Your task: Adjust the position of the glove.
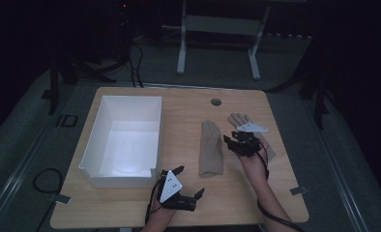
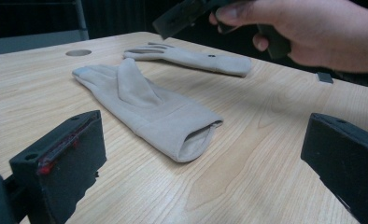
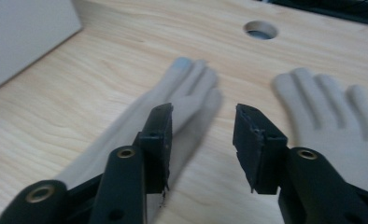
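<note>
Right gripper view: right gripper jaws part-open, holding nothing; flat beige fabric glove lies just below the left finger, second beige glove lies beside the right finger.

beige fabric glove nearer the box: plain, bluish fingertip | second beige fabric glove: plain | rectangular plastic box: white | wooden table: light grain | gripper jaws: black

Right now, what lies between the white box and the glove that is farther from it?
The other beige glove lies between the white box and the far glove, flat on the table. The high view shows this; the right gripper hovers between the gloves.
</note>
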Motion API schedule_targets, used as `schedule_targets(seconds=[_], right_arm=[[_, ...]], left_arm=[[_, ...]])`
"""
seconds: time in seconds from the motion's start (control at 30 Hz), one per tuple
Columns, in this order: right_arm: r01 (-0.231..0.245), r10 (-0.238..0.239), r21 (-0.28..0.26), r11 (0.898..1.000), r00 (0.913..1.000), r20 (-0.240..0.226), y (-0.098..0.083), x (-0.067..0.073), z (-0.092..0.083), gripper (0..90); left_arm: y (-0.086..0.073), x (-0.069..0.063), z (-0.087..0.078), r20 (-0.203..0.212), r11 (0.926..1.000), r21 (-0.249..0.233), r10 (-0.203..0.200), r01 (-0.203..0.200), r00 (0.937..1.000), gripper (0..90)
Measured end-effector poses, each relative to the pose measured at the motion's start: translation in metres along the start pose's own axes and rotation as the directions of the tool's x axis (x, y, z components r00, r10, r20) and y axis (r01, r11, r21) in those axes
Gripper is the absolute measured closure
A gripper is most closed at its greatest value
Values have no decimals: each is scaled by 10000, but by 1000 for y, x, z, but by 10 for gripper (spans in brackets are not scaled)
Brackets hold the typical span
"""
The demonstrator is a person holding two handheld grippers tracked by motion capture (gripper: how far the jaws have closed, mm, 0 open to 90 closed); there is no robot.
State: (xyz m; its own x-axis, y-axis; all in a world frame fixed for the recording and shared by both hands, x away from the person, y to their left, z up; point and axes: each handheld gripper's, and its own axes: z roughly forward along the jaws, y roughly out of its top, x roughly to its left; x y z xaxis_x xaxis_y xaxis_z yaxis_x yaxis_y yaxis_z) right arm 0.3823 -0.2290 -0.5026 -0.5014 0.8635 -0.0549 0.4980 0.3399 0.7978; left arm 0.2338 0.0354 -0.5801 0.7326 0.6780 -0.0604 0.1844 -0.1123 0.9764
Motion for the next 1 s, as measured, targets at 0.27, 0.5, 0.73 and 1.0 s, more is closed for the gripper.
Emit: schedule_targets(seconds=[0.27, 0.5, 0.73, 1.0], right_arm=[[408, -409, -74, 9991, 9992, -42, -5, -41, -8, 523], [-12, 8, 273, 9996, 9999, 144, -19, -80, -8, 550], [-60, 48, 327, 9994, 9993, 371, -20, -110, -3, 539], [-377, 374, 855, 9956, 9993, 50, -25, -123, 18, 547]], left_arm=[[0, 0, 0, 11, 10000, 21, 3, -3, 10000, 3], [0, 0, 0, -12, 10000, 11, 22, -22, 10000, 3], [0, 0, 0, -11, 10000, 6, 19, -19, 10000, 3], [0, 0, 0, 2, 10000, 27, -1, 1, 10000, 3]])
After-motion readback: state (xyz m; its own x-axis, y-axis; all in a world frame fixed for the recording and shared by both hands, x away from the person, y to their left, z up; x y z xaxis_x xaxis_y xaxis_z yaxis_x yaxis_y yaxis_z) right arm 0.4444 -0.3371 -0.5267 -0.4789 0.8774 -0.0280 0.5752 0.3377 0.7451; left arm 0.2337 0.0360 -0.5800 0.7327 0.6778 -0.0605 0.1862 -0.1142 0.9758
